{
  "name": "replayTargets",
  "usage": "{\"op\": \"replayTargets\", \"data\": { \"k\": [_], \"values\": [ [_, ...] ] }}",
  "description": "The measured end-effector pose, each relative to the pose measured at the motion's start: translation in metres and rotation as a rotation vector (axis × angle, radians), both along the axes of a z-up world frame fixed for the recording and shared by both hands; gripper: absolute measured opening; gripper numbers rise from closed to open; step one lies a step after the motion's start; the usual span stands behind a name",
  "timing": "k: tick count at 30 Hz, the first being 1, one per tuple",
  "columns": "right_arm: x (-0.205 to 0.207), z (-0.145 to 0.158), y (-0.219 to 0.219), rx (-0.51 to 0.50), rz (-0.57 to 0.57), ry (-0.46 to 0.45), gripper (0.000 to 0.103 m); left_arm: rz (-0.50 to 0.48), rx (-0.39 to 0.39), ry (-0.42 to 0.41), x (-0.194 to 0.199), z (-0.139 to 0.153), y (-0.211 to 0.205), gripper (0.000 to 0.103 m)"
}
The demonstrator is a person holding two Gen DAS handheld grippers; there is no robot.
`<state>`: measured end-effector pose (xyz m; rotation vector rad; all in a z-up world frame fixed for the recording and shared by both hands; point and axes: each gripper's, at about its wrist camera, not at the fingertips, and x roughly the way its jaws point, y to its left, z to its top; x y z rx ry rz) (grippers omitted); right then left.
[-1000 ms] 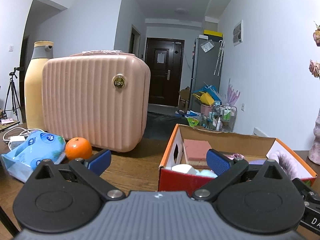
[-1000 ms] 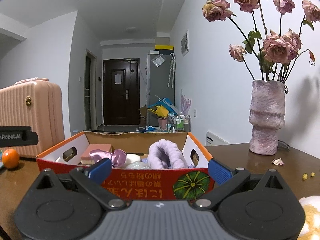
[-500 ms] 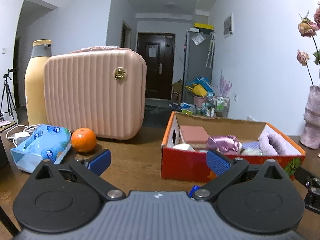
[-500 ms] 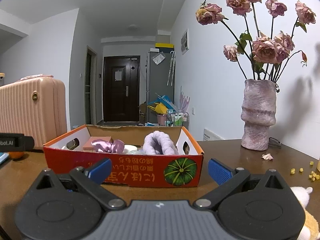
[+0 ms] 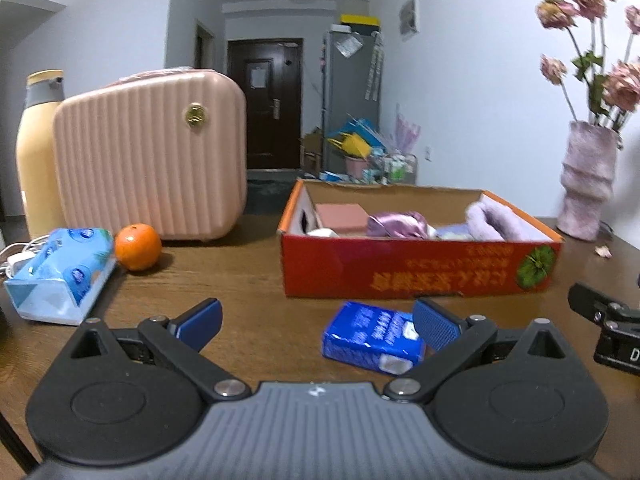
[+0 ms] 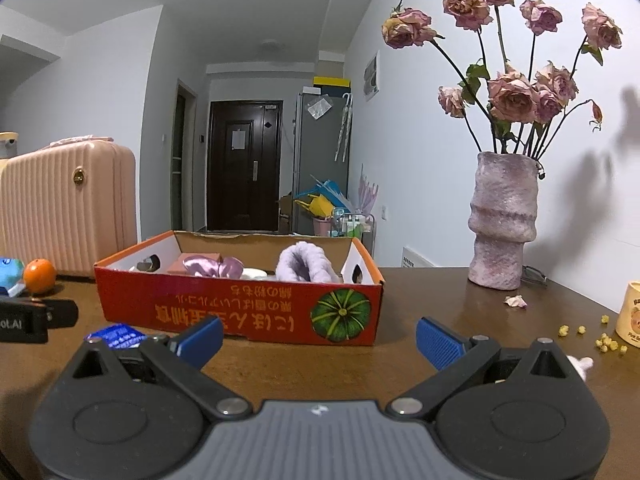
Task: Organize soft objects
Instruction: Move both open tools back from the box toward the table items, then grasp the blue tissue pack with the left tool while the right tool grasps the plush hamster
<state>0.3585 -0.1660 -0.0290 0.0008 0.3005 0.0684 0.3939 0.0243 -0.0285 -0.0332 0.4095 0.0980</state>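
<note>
Lying on the table just before the red box (image 5: 420, 276), the blue tissue pack (image 5: 372, 338) should be centred between the spread fingers of the left gripper (image 5: 316, 318), then pinched gently; the right gripper (image 6: 318, 334) is held spread, empty

Blue pack (image 6: 116, 335) mostly hidden behind right gripper's finger. White plush (image 6: 580, 362) barely peeks past the other finger, kind unclear. Mug (image 6: 632, 320) cut by frame edge. Box (image 5: 420, 276) lettering upside down, blurred. Bottle (image 5: 36, 160) partly behind suitcase (image 5: 148, 156).
</note>
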Motion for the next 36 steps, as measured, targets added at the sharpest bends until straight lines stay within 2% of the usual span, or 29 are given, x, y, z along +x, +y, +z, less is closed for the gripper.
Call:
{"op": "replayTargets", "data": {
  "k": [9,21,33,34,36],
  "values": [
    [-0.008,-0.001,-0.014,0.003,-0.032,0.015,0.103,-0.132,0.027,0.109,0.018,-0.015,-0.017,0.103],
    [-0.005,-0.004,-0.020,-0.012,-0.070,0.038,0.103,-0.210,0.061,0.203,0.067,-0.030,-0.012,0.103],
    [-0.004,-0.005,-0.027,-0.029,-0.121,0.049,0.103,-0.279,0.014,0.305,0.098,-0.044,-0.006,0.103],
    [-0.005,-0.005,-0.029,-0.030,-0.127,0.049,0.103,-0.281,0.015,0.304,0.098,-0.044,-0.006,0.102],
    [-0.006,-0.005,-0.031,-0.031,-0.139,0.046,0.103,-0.280,0.017,0.299,0.097,-0.043,-0.005,0.092]
  ]
}}
